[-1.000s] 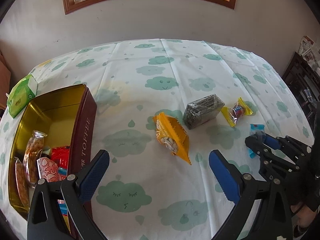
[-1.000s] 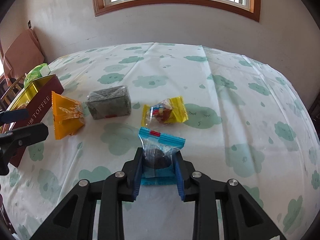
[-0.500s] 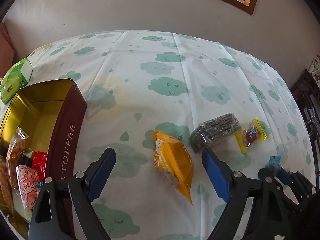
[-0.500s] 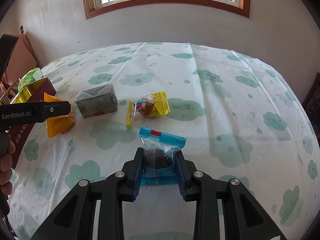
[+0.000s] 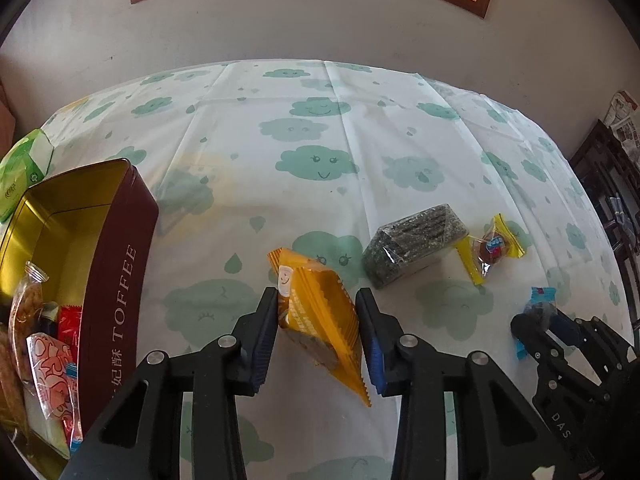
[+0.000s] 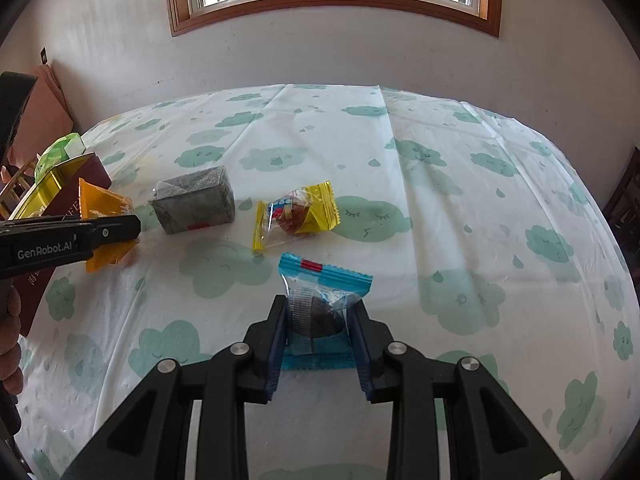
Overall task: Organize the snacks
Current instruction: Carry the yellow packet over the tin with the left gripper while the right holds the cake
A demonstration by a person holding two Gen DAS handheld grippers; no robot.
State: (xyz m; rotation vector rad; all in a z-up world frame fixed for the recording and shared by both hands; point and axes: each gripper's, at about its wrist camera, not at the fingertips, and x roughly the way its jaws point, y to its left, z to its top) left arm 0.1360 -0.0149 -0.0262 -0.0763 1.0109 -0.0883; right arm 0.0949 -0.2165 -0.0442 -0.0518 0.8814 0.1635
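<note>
Left wrist view: the left gripper (image 5: pixel 318 330) has its fingers (image 5: pixel 262 334) closed against both sides of the orange snack packet (image 5: pixel 318 320) on the cloud-print surface (image 5: pixel 320 128), with the open toffee tin (image 5: pixel 120 264) at the left and the dark wrapped block (image 5: pixel 414 244) and yellow candy (image 5: pixel 490 248) farther right. Right wrist view: the right gripper (image 6: pixel 318 340) has its fingers (image 6: pixel 358 344) clamped on the blue-edged clear packet (image 6: pixel 322 304), near the middle of the surface, with the yellow candy (image 6: pixel 296 214) just beyond it and the dark wrapped block (image 6: pixel 194 200) farther left.
</note>
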